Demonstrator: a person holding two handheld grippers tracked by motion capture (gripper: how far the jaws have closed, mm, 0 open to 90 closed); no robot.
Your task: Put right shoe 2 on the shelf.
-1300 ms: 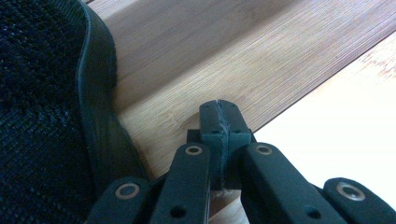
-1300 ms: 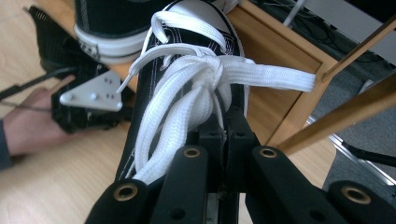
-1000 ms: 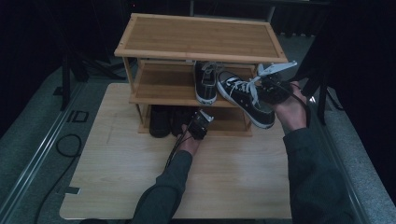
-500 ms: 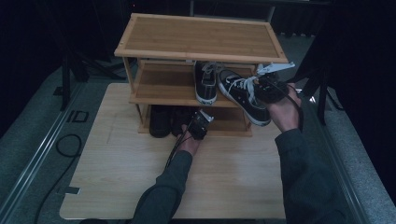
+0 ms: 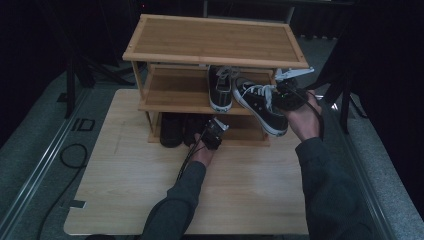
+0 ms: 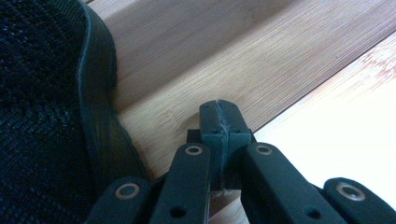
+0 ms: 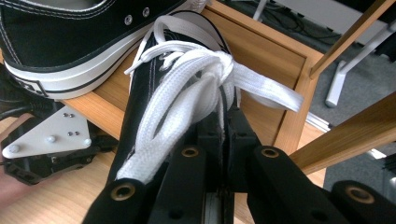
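Two grippers at work. Nearest, left gripper (image 5: pixel 216 131) pressed shut on nothing, resting low beside dark shoes (image 5: pixel 172 128) on bottom shelf. Farther right, right gripper (image 5: pixel 289 95) pinching black sneaker (image 5: pixel 260 103), jaws lately easing slightly, tilted across middle-shelf edge (image 5: pixel 175 107) beside its mate (image 5: pixel 220 89). No legible writing. Open board (image 5: pixel 125 185) near.

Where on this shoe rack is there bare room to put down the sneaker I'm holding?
The top shelf is bare. The middle shelf is free left of the parked sneaker. It is crowded lower left, where dark shoes sit beside the left gripper.
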